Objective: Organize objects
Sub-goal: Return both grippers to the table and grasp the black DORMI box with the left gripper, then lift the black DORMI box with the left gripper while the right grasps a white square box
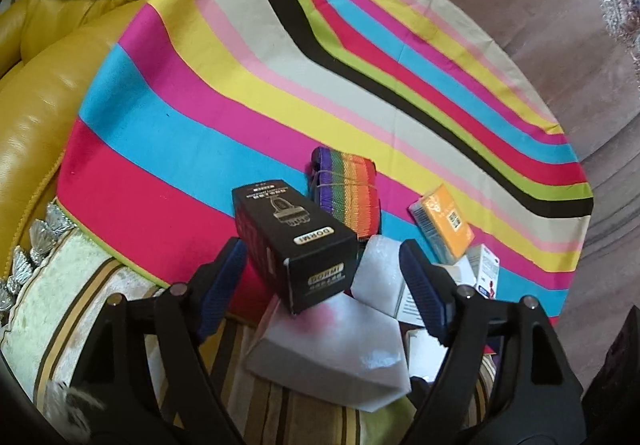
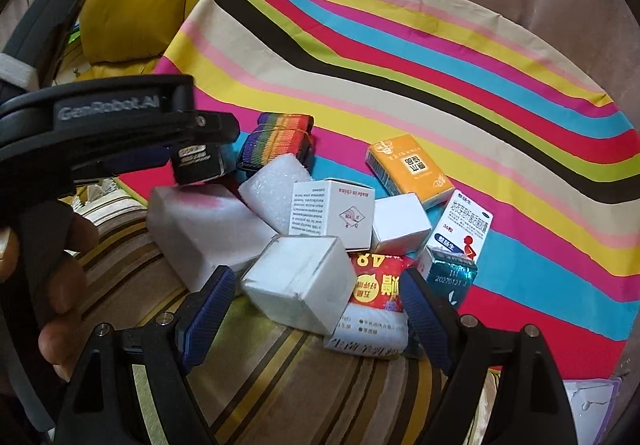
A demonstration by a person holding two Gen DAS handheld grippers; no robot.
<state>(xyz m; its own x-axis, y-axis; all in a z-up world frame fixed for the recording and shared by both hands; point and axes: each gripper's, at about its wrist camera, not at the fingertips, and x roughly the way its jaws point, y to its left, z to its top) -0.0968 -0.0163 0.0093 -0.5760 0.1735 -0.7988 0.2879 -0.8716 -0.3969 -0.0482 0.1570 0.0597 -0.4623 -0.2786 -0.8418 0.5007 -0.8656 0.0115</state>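
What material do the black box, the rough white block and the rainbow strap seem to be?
Black box: probably printed cardboard, matte, with folded edges. Rough white block: likely foam, its surface pebbled. Rainbow strap: woven fabric, with visible ribbed threads.

Both views are fisheye and ride on a hand-held gripper, looking steeply down and forward along its two fingers, close above the pile. The left view sits just behind the left hand-held gripper, with the black box right at its fingers. The right view sits behind the right hand-held gripper and catches the left one from the side. Both share the striped cloth, the rainbow strap, the orange box and the yellow sofa.
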